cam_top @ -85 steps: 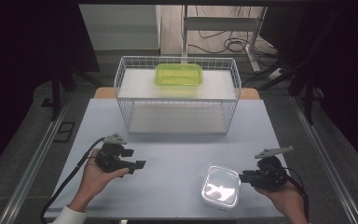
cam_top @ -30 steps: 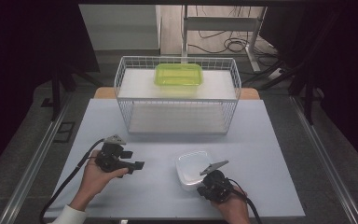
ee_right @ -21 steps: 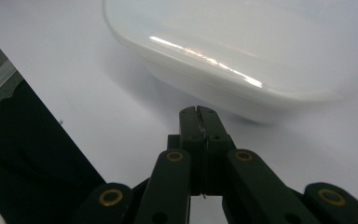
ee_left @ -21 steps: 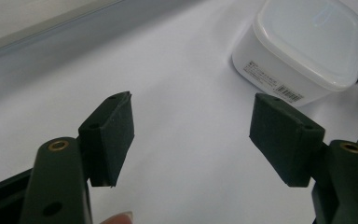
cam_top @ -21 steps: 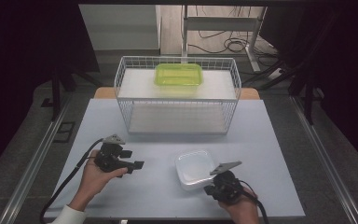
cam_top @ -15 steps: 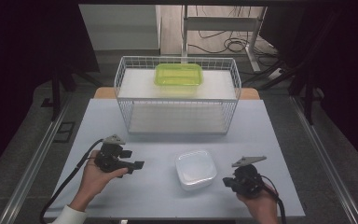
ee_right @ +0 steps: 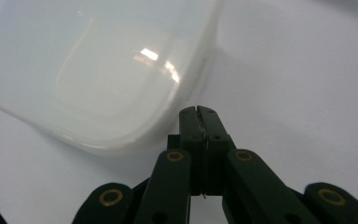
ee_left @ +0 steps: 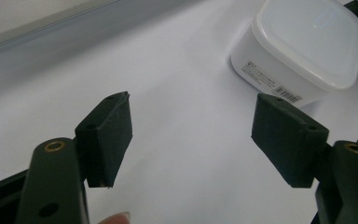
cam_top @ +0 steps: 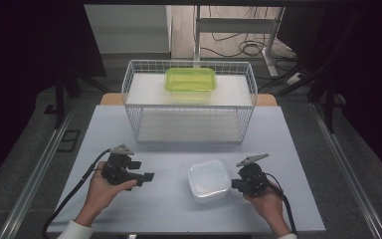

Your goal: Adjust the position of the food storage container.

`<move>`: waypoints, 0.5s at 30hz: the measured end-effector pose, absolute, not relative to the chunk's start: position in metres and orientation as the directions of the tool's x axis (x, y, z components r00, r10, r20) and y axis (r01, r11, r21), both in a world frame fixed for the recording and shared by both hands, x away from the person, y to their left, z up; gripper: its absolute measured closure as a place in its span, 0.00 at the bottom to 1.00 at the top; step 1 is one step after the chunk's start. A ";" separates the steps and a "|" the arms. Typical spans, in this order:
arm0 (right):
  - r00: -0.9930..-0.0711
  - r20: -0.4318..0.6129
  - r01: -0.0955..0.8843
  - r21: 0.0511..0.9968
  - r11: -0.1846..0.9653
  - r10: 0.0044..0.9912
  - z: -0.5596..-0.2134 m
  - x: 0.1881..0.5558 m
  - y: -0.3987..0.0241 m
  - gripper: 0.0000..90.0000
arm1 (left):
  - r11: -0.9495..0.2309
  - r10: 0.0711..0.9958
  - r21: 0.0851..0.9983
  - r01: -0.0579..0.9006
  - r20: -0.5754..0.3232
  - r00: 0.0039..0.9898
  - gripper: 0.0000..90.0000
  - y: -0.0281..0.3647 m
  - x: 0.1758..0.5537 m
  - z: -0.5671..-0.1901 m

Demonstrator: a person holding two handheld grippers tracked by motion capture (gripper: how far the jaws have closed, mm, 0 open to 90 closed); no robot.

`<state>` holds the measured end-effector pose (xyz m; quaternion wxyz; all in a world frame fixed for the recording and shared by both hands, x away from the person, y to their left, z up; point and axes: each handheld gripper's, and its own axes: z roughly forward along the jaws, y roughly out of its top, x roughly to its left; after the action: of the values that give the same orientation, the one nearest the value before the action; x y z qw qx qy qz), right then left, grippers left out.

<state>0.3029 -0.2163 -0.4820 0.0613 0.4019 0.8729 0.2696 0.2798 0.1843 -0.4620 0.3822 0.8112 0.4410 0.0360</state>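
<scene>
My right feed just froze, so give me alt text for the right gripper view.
The right gripper has its two black jaws pressed shut on nothing, their tips just beside the rounded corner of a white translucent plastic lidded container. The container sits on the pale white table, its lid catching glare.

Table (cam_top: 129, 124) brightly lit from above, surroundings dark. Glare spot on white container (ee_right: 98, 70) lid by my right gripper (ee_right: 199, 114); container soft-focused, close jaws sharp. Shadows faint.

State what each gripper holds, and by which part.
Nothing is held. The left gripper is open over bare table; the right gripper is shut, empty, beside the white lidded plastic container.
</scene>
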 end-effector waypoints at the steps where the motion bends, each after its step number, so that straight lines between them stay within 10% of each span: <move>1: -0.670 0.103 0.667 0.519 0.534 0.736 -0.482 0.302 -0.215 0.99 | -0.318 0.743 0.652 0.688 -0.279 0.608 0.31 0.184 0.280 -0.462; 15: -0.700 0.108 0.645 0.519 0.561 0.706 -0.486 0.307 -0.172 0.99 | -0.312 0.743 0.653 0.690 -0.285 0.605 0.31 0.185 0.282 -0.462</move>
<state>0.3070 -0.1723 -0.4859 0.0559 0.3830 0.8816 0.2701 0.2816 0.1853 -0.4620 0.3847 0.8092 0.4428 0.0343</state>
